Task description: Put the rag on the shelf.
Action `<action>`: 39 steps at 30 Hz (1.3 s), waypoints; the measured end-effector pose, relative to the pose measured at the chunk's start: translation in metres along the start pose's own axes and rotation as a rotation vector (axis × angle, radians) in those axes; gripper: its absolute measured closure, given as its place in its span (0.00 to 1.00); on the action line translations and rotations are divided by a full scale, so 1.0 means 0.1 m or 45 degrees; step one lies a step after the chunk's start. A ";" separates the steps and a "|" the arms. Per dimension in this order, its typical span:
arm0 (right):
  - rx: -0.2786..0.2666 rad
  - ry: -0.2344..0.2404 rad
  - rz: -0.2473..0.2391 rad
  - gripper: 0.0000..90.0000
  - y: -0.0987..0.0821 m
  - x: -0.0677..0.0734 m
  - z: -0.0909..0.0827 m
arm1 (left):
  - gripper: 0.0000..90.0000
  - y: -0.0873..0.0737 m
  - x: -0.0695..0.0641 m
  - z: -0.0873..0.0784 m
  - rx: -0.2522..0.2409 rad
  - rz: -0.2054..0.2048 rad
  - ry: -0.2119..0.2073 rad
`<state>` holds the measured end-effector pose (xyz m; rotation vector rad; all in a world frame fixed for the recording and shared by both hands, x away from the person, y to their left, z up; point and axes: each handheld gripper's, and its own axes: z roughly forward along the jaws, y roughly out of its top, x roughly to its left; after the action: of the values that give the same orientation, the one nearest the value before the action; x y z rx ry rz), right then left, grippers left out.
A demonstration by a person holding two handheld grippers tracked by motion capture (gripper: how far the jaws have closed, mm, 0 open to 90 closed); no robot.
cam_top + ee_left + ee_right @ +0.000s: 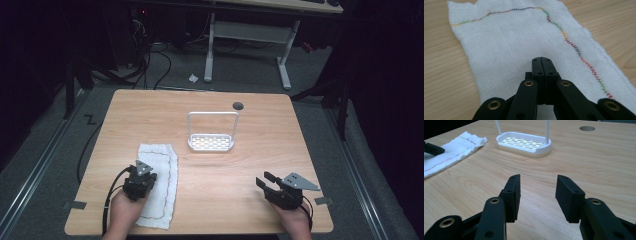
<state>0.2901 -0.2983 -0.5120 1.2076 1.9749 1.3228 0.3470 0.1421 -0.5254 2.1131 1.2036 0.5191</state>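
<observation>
A white cloth (162, 170) with a coloured stitched hem lies flat on the left front of the wooden table (240, 165). My left gripper (141, 179) is over its near part. In the left gripper view the jaws (541, 60) stand shut, pad against pad, with their tips down at the cloth (511, 37); I see no fold pinched between them. My right gripper (266, 180) sits at the front right, open, with nothing between its jaws (537, 195) but bare wood. A white slotted rack (212, 143) with a tall wire handle stands mid-table.
A round cable hole (238, 105) is near the table's far edge, behind the rack (524, 143). In the right gripper view the cloth (454, 150) lies at far left, with part of the other gripper (432, 148) on it. A desk frame stands on the floor beyond.
</observation>
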 end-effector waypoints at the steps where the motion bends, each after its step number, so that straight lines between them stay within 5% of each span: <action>1: -0.001 0.001 -0.002 0.61 0.00 0.00 0.00 | 1.00 0.00 -0.07 0.00 -0.004 0.026 -0.003; 9: 0.002 0.006 -0.004 0.61 0.00 0.00 0.00 | 1.00 -0.01 -0.43 -0.01 -0.007 0.100 -0.075; 15: 0.007 0.014 -0.015 0.61 0.00 0.02 0.01 | 1.00 -0.03 -0.64 -0.04 0.003 0.100 -0.220; 18: 0.012 0.020 -0.015 0.61 -0.01 0.02 0.03 | 0.98 -0.02 -0.77 -0.06 -0.007 0.137 -0.337; 20: 0.017 0.029 -0.014 0.62 -0.01 0.02 0.04 | 0.92 0.02 -0.81 -0.11 -0.034 0.170 -0.339; 22: 0.023 0.050 -0.013 0.63 0.00 0.04 0.05 | 0.88 0.05 -0.75 -0.18 -0.082 0.179 -0.315; 25: 0.052 0.100 -0.010 0.67 0.03 0.14 0.11 | 0.82 0.05 -0.53 -0.21 -0.096 0.098 -0.288; 29: 0.105 0.193 -0.094 0.67 0.09 0.49 0.31 | 0.74 -0.03 -0.31 -0.14 -0.046 -0.006 -0.306; 32: 0.195 0.259 -0.155 0.70 0.16 0.83 0.53 | 0.77 -0.04 -0.30 -0.10 -0.037 -0.015 -0.316; 36: 0.266 0.295 -0.184 0.74 0.17 1.01 0.71 | 0.79 -0.05 -0.34 -0.07 -0.022 0.020 -0.320; 39: 0.337 0.250 -0.266 0.74 0.16 1.13 0.91 | 0.79 -0.05 -0.33 -0.07 -0.019 0.030 -0.325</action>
<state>0.3090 -0.1548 -0.5267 0.9784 2.4044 1.1380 0.3227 0.1175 -0.5246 2.1083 1.0275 0.2573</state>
